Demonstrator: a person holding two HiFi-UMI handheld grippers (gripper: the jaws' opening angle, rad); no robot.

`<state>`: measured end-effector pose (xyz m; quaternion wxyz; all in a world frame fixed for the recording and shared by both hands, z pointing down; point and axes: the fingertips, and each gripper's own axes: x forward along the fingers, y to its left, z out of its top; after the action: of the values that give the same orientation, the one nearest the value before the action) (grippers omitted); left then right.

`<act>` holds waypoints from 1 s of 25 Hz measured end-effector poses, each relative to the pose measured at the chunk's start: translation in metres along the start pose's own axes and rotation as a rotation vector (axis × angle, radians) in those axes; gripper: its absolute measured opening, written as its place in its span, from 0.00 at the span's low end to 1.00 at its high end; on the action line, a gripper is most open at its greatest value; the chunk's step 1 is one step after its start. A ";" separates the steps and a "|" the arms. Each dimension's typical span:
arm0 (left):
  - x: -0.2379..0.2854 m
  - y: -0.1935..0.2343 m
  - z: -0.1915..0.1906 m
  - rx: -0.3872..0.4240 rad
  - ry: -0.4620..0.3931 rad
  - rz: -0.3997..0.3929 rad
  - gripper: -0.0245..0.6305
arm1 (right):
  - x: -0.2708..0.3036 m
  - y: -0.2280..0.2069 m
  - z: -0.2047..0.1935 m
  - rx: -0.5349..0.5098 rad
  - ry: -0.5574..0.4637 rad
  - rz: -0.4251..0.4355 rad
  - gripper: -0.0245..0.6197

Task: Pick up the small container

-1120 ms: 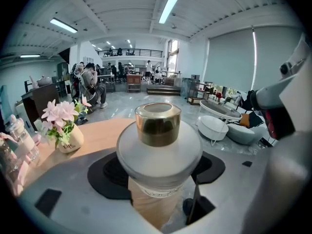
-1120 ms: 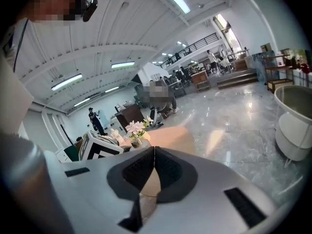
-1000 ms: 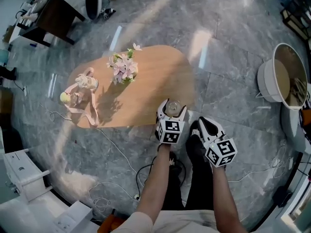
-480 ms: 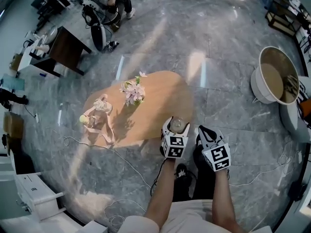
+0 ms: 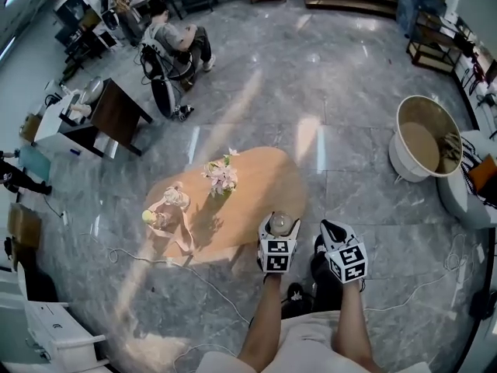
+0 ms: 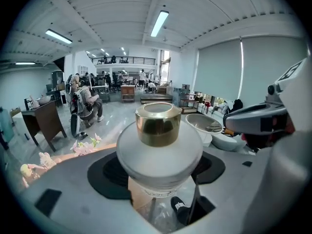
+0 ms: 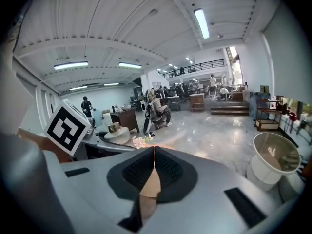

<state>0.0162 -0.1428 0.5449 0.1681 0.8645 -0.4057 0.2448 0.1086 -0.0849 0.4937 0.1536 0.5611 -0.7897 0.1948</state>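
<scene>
The small container (image 6: 158, 140), a round white jar with a gold cap, is clamped between the jaws of my left gripper (image 6: 161, 179). It hangs in the air with floor and a shoe below it. From the head view the left gripper (image 5: 278, 235) holds the container (image 5: 281, 223) over the near right edge of the oval wooden table (image 5: 248, 181). My right gripper (image 5: 335, 238) hovers beside it over the floor. Its pads meet in the right gripper view (image 7: 154, 155), with nothing between them. The container (image 7: 114, 130) also shows there, to the left.
A vase of pink flowers (image 5: 220, 177) and a pink ribbon bundle with small bottles (image 5: 165, 212) rest on the table. A white tub (image 5: 423, 138) stands at right, a dark desk (image 5: 116, 115) and a seated person (image 5: 175, 41) further left. Cables (image 5: 194, 274) trail on the floor.
The head view has pulled back and up, so the table looks smaller and more of the room shows. The left gripper still holds the container; both grippers stay near the table's edge.
</scene>
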 end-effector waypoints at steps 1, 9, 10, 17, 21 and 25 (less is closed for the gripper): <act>-0.009 0.000 0.002 -0.005 0.001 0.006 0.55 | -0.006 0.002 0.002 0.005 -0.007 0.002 0.15; -0.067 -0.002 0.011 -0.016 -0.028 -0.006 0.55 | -0.023 0.032 0.031 -0.024 -0.084 0.031 0.15; -0.075 -0.008 0.012 0.009 -0.032 -0.021 0.55 | -0.024 0.035 0.036 -0.023 -0.091 0.038 0.15; -0.112 -0.019 0.017 0.107 -0.094 -0.074 0.55 | -0.034 0.070 0.060 -0.019 -0.154 0.083 0.15; -0.132 -0.010 0.023 0.112 -0.140 -0.066 0.55 | -0.036 0.089 0.058 -0.025 -0.165 0.108 0.15; -0.150 -0.008 0.018 0.095 -0.140 -0.049 0.55 | -0.046 0.102 0.055 0.002 -0.174 0.113 0.15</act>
<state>-0.0549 -0.0537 0.4458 0.1040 0.8961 -0.3830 0.1986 0.0261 -0.0433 0.4104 0.0726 0.5306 -0.8302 0.1547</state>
